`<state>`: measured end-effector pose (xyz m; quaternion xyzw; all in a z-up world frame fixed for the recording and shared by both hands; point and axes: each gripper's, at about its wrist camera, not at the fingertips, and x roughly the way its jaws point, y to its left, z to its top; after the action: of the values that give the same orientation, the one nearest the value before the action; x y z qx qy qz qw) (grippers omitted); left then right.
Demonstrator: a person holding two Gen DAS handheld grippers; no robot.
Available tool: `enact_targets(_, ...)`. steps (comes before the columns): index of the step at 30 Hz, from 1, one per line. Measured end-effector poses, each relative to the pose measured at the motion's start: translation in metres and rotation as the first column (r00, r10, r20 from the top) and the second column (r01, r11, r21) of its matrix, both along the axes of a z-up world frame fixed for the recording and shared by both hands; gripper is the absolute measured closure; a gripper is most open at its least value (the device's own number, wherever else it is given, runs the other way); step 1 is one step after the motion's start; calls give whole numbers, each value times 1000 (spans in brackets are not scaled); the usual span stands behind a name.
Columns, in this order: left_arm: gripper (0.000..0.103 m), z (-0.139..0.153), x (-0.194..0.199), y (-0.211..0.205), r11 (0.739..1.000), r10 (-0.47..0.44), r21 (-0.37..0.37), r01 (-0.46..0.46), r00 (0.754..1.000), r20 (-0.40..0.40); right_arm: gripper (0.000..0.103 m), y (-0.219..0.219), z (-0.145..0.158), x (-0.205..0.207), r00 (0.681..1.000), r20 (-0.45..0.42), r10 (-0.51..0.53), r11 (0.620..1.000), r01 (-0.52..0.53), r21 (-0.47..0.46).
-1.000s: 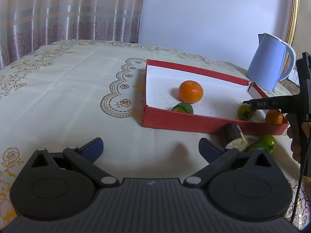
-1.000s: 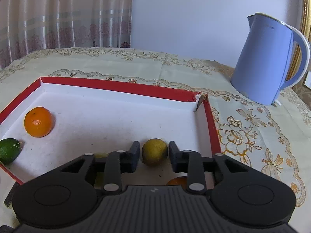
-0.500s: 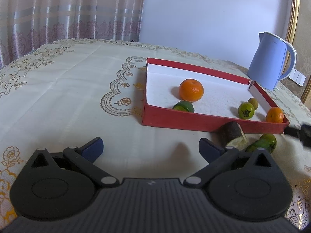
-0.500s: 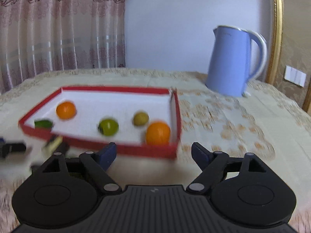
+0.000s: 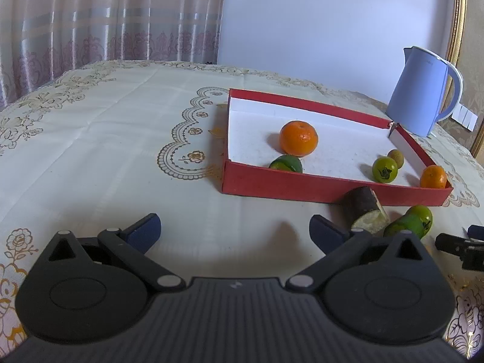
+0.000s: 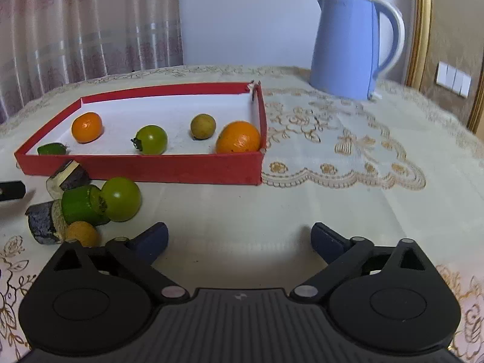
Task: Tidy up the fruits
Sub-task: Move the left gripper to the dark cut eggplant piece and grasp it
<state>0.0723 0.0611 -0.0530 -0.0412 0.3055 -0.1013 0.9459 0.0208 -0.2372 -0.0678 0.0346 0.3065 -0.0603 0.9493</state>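
Observation:
A red tray point(image 6: 169, 166) with a white floor holds two oranges point(image 6: 238, 137), a green tomato point(image 6: 151, 139), a small yellow-brown fruit point(image 6: 203, 126) and a green piece point(image 6: 51, 148). In the left wrist view the tray point(image 5: 302, 184) lies ahead. On the cloth in front of it lie a green tomato point(image 6: 121, 199), a green cut piece point(image 6: 77, 204), two dark cut pieces point(image 6: 71, 177) and a small tan fruit point(image 6: 82, 233). My right gripper point(image 6: 239, 239) is open and empty, just right of this pile. My left gripper point(image 5: 234, 228) is open and empty over bare cloth.
A blue kettle point(image 6: 352, 45) stands behind the tray on the right. The table carries a cream embroidered cloth point(image 5: 106, 139). Curtains and a white wall are behind. The other gripper's tip point(image 5: 459, 246) shows at the right edge of the left wrist view.
My right gripper opened, let go of the yellow-brown fruit in the tray and pulled back and down to the table in front. The left gripper has not moved.

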Motion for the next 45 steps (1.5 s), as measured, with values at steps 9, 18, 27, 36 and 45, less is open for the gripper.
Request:
enact_targets(9, 0, 18, -34, -25, 986, -159, 70, 153, 982, 100, 0, 0, 0, 1, 1000, -2, 2, 1000, -2, -2)
enact_targets(18, 0, 21, -42, -64, 914, -372, 217, 343, 921, 112, 0, 0, 0, 1, 1000, -2, 2, 1000, -2, -1)
enact_targets(27, 3, 11, -35, -77, 880, -444, 220, 421, 894, 65, 0, -1, 0, 1, 1000, -2, 2, 1000, -2, 0)
enact_targets(36, 19, 2, -33, -86, 849, -494, 232, 475, 869, 26, 0, -1, 0, 1, 1000, -2, 2, 1000, -2, 0)
enact_targets(45, 58, 8, -30, -95, 779, -591, 250, 575, 807, -12, 0, -1, 0, 1, 1000, -2, 2, 1000, -2, 0)
